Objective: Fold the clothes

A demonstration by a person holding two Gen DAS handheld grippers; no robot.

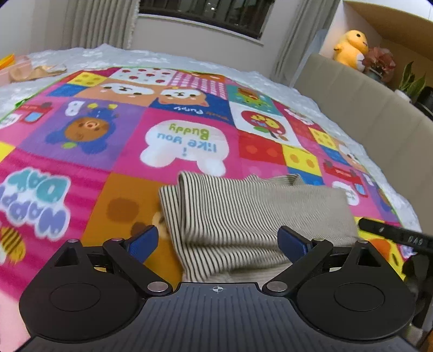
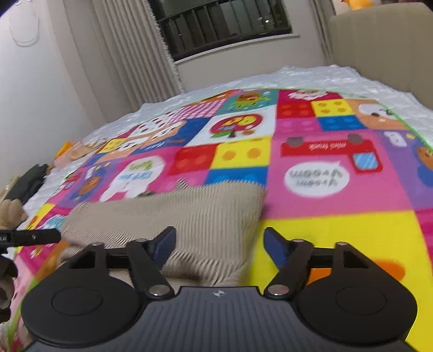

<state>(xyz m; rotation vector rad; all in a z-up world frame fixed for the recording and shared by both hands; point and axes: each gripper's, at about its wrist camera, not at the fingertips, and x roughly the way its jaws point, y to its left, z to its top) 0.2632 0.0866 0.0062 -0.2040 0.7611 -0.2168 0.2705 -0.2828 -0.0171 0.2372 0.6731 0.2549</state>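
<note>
striped garment [image 1: 259, 214]: beige with thin dark stripes, folded into a flat block, lies on the patchwork blanket [image 1: 130, 151] on the bed; one folded-over edge stands up as a ridge at its far left corner
garment vs. blanket: sits on the near part of the blanket, over the orange and pink squares, just nearer than the "I like you Buddy" patch [image 1: 186, 143]
left tongs [image 1: 217, 243]: wide, blue pads apart, nothing pinched; the garment's near left part shows between them, pads clear of the cloth
right tongs [image 2: 219, 246]: wide, nothing pinched; the garment's near right corner lies under the gap, left pad over the cloth, right pad over the yellow square
other tongs in view: a black finger of the right one enters at the garment's right edge in the left wrist view [image 1: 395, 235]
bedspread [image 1: 270, 78]: white, shows around the blanket, beyond the garment
headboard [image 1: 360, 108]: beige, padded, right of the garment
plush toy [image 1: 351, 46]: yellow, on the shelf above the headboard, beside potted plants [image 1: 411, 81]
window [image 1: 205, 16]: dark, with curtains, on the wall beyond the garment
</note>
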